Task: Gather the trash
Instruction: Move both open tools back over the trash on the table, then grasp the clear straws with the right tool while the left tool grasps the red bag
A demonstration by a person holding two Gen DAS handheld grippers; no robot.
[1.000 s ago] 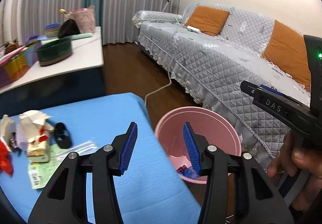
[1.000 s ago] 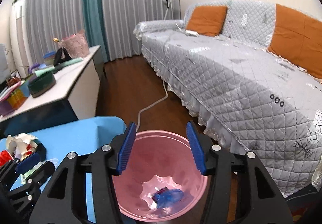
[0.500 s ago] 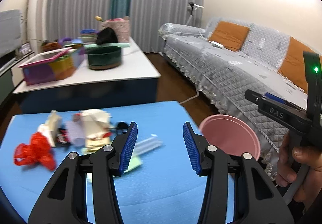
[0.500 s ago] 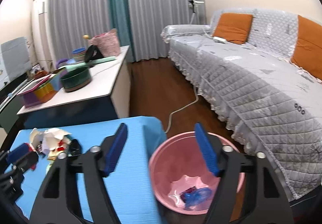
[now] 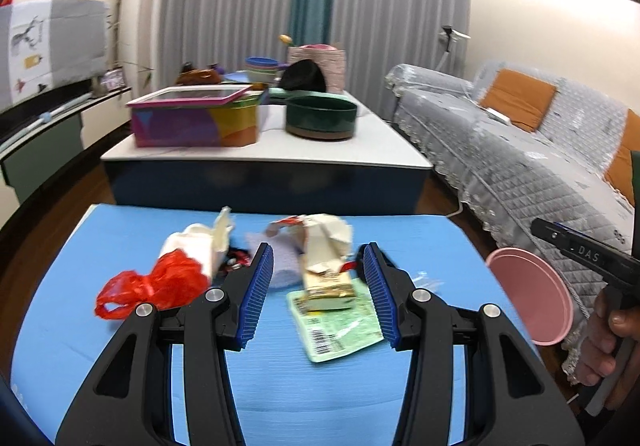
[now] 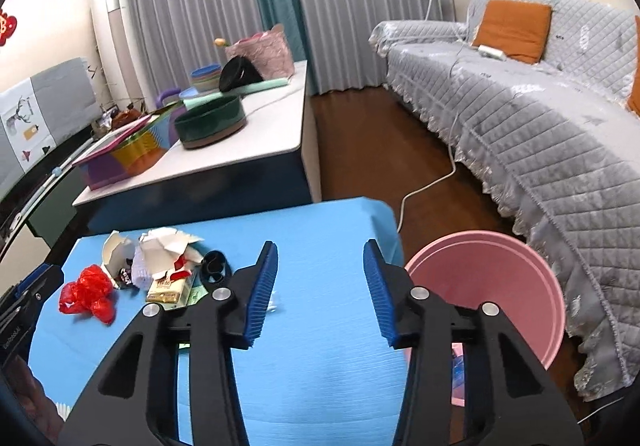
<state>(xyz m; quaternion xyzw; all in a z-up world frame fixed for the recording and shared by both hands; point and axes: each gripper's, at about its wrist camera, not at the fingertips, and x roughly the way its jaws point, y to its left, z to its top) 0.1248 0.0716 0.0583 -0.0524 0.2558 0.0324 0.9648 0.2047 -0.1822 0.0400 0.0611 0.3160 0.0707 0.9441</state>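
Both tools' jaws apart, empty; crumpled carton (image 5: 326, 262) lengthwise toward left tool (image 5: 318, 294).

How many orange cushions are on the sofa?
2 for sure. One orange cushion leans against the sofa back at its far end. A second orange cushion shows partly at the picture's right edge, nearer. More may be hidden beyond that edge.
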